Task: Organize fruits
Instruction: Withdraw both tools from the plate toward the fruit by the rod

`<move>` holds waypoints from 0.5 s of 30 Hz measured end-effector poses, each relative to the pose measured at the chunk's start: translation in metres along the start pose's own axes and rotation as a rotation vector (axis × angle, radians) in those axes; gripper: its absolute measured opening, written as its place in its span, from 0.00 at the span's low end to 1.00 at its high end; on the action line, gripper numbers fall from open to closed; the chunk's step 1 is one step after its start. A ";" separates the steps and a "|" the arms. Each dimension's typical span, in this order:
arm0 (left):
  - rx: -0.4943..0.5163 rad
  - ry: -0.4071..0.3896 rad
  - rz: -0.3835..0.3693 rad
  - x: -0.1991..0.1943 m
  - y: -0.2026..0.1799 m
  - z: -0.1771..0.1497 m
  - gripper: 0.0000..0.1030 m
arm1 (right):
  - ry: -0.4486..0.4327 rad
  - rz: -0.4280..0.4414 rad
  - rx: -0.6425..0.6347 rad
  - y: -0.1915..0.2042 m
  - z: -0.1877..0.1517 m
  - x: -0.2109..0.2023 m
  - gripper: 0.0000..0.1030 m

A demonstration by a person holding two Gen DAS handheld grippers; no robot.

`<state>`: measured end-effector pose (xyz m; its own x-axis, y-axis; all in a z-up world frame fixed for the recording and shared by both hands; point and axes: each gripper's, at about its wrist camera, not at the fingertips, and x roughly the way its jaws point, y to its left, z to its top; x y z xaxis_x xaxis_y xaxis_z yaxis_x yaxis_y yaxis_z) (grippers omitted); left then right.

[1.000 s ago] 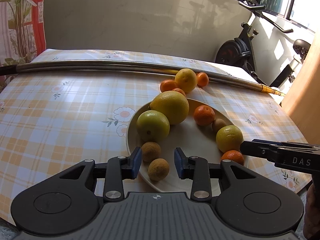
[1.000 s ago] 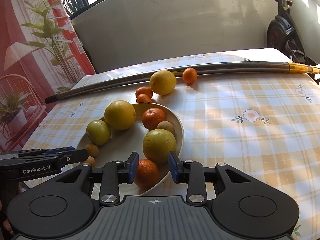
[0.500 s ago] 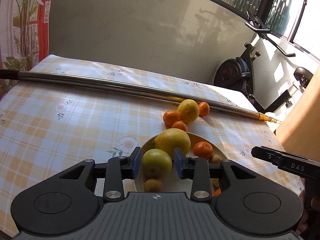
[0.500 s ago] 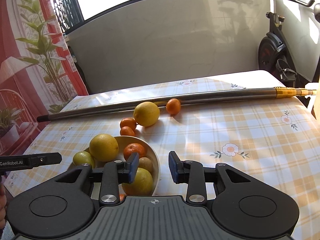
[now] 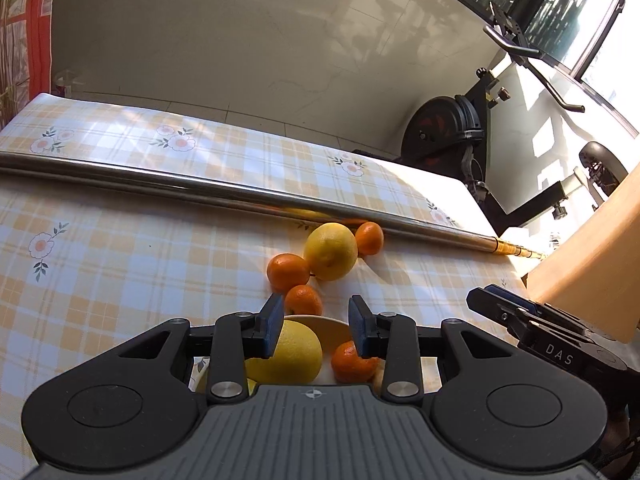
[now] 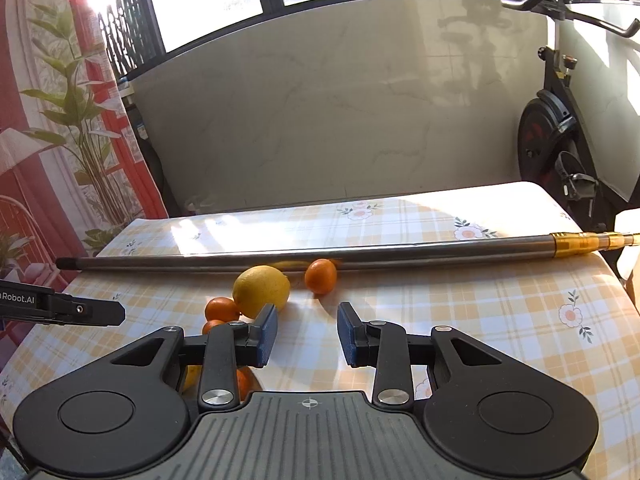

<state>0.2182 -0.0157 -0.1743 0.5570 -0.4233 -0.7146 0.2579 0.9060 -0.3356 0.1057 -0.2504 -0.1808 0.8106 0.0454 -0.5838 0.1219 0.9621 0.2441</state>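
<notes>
Lemon (image 5: 330, 251) lay on the table (image 5: 120, 264) at twelve o'clock from the left claw (image 5: 313, 323), nearer than the right claw (image 6: 307, 334); both gaped narrowly, empty.

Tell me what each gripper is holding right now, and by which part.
Nothing is held. The left gripper and the right gripper both have a clear gap between their pads, with only the plate's fruit and the tablecloth showing behind.

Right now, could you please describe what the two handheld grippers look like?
Both are matte black plastic. The left gripper and right gripper each have a ribbed grey body, round side discs, silver screws and two fingers faced with blue pads. White lettering marks their sides.
</notes>
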 end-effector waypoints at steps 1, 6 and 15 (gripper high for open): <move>0.004 0.015 0.001 0.008 -0.002 0.003 0.36 | 0.002 0.002 0.000 -0.002 0.002 0.004 0.31; -0.028 0.117 0.003 0.052 -0.001 0.017 0.36 | 0.009 0.016 0.011 -0.009 0.005 0.024 0.30; -0.109 0.222 0.015 0.099 0.009 0.024 0.36 | 0.020 0.033 0.049 -0.026 0.003 0.042 0.31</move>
<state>0.2944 -0.0493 -0.2337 0.3697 -0.4110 -0.8333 0.1573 0.9116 -0.3798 0.1381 -0.2742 -0.2096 0.8032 0.0825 -0.5900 0.1236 0.9457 0.3005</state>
